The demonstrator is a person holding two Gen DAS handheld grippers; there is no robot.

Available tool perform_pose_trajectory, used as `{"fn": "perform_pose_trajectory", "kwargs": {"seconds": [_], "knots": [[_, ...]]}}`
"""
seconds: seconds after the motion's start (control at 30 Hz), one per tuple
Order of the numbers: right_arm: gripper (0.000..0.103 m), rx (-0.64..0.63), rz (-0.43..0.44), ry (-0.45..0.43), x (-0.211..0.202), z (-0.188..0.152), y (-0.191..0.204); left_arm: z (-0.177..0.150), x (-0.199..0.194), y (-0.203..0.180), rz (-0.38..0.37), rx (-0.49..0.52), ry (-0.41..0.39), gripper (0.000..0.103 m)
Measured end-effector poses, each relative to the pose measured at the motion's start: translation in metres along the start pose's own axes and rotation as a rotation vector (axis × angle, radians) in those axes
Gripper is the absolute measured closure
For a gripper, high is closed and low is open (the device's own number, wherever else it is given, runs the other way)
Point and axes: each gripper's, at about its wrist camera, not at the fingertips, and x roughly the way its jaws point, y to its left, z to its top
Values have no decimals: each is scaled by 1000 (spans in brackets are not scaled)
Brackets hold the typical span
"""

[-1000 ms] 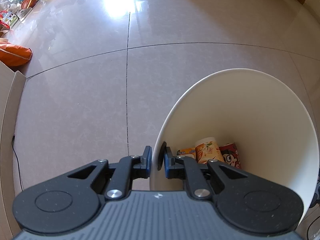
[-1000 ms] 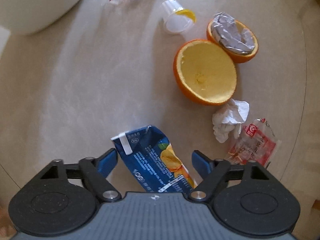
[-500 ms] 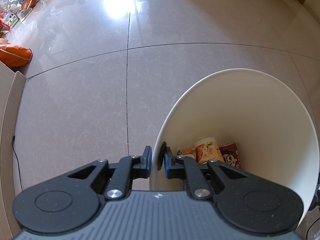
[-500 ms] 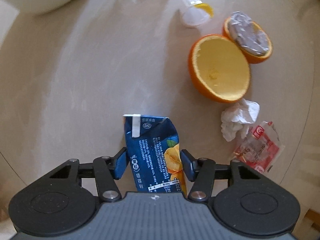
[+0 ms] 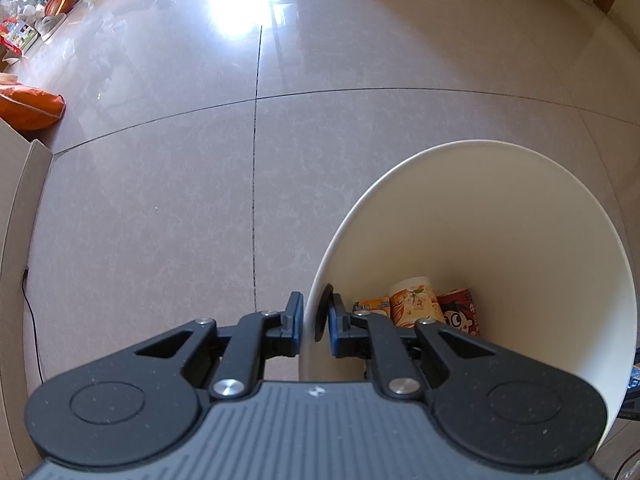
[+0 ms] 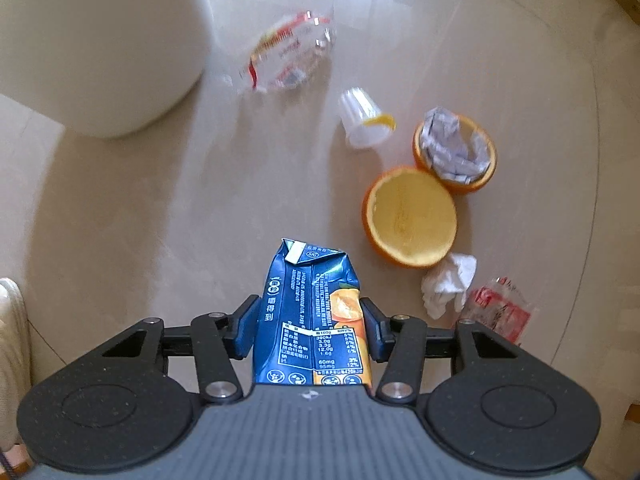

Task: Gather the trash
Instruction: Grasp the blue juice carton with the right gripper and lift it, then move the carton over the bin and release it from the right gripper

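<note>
Now right tongs point(image 6: 308, 316) closing on crumpled blue juice carton point(image 6: 310, 312); left tongs point(image 5: 310, 318) pinching smooth white bin point(image 5: 520, 240) rim.

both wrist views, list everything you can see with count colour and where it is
bin: 1, white, on the floor, rim pinched by the left hand-held gripper
packages in bin: 3, orange, cream and red, at the bottom
juice carton: 1, blue with orange print, between the right pads
orange peel halves: 2, orange; one hollow, one stuffed with grey paper
small cup: 1, white, lying beside the peels
tissue: 1, white, crumpled
wrappers: 2, clear with red print, one near the bin, one by the tissue
left hand-held gripper: shut on the rim
right hand-held gripper: closing on the carton
</note>
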Motion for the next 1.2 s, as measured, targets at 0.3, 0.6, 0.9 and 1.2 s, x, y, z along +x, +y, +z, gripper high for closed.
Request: {"fn": "perform_pose_trajectory", "kwargs": {"seconds": [0.3,0.6,0.9,1.2], "knots": [[46,-48,55,-176,-106,48,19,2,0,0,3,8,9,92],[46,-159,187,-403,-206,119,70,2,1,-2,6,15,9,92],[42,-268,247,-423,-202,154,120,3,2,-2,6,14,9,91],[0,-206,218,-502,-210,141,112,2,1,-2,6,16,7,91]]}}
